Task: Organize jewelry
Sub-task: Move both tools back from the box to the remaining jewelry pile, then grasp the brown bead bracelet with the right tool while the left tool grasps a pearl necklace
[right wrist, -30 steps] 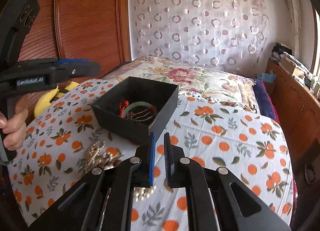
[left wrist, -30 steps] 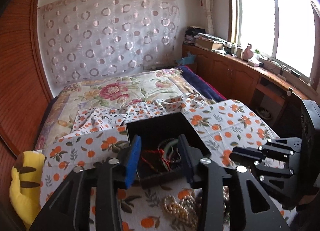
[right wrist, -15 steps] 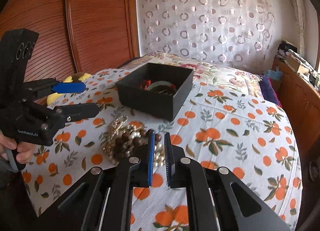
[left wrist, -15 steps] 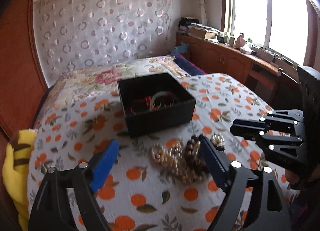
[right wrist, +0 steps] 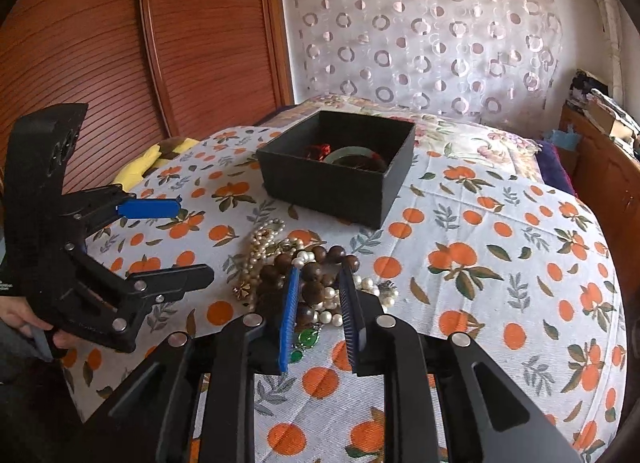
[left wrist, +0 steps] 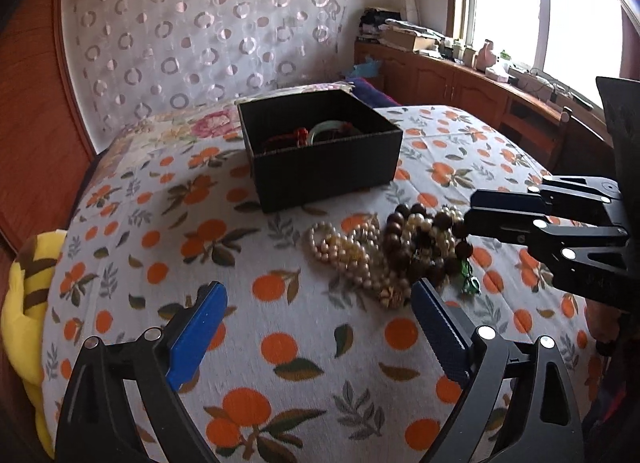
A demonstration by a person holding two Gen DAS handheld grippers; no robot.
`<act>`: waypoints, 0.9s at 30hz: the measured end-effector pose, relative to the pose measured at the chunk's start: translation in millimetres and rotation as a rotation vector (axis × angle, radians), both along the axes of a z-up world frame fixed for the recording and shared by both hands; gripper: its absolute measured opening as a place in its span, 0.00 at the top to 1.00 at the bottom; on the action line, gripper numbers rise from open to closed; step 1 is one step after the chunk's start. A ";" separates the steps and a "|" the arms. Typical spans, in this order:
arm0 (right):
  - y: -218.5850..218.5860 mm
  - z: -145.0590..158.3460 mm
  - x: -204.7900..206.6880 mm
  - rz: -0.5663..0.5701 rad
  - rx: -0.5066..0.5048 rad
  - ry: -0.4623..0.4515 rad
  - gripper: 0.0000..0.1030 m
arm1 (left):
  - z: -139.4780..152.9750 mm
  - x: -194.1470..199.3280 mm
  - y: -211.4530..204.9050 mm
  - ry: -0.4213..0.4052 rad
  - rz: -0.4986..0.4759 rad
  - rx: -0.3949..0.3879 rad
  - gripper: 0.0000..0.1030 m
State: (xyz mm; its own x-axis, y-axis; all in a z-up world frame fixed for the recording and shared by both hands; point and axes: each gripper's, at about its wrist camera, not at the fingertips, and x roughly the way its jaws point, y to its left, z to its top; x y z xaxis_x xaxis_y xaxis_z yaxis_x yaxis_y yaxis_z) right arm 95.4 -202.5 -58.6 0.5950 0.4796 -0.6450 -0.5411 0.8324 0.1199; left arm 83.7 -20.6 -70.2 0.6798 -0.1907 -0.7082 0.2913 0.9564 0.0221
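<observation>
Two tools (left wrist: pixel 318 313) (right wrist: pixel 320 283), one box (left wrist: pixel 320 167), one bead pile (left wrist: pixel 384 255)

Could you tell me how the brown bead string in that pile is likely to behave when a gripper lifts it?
The brown bead string will probably hang floppy, since it lies in loose coils. It looks tangled with the pearls, so they may drag along. The round beads might slip between the right gripper's narrow pads.

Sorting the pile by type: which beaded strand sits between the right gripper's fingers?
The dark brown wooden bead strand; its large round beads lie between the right gripper fingers, while the pale pearl strands spread toward the left gripper.
</observation>
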 end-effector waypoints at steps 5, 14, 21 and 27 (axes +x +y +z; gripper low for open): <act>4.9 -6.6 5.8 -0.001 -0.024 0.029 0.78 | -0.4 -8.0 2.0 0.015 -0.003 -0.005 0.13; 13.3 -12.7 12.3 0.022 -0.047 0.064 0.76 | -0.4 -19.2 1.6 0.004 -0.007 -0.017 0.09; 15.6 -13.8 11.1 0.030 -0.069 0.055 0.82 | -3.7 -18.7 4.1 0.001 0.013 -0.025 0.09; 12.3 -3.1 3.0 0.052 -0.033 0.009 0.86 | 2.2 -24.4 8.3 -0.043 0.024 -0.048 0.09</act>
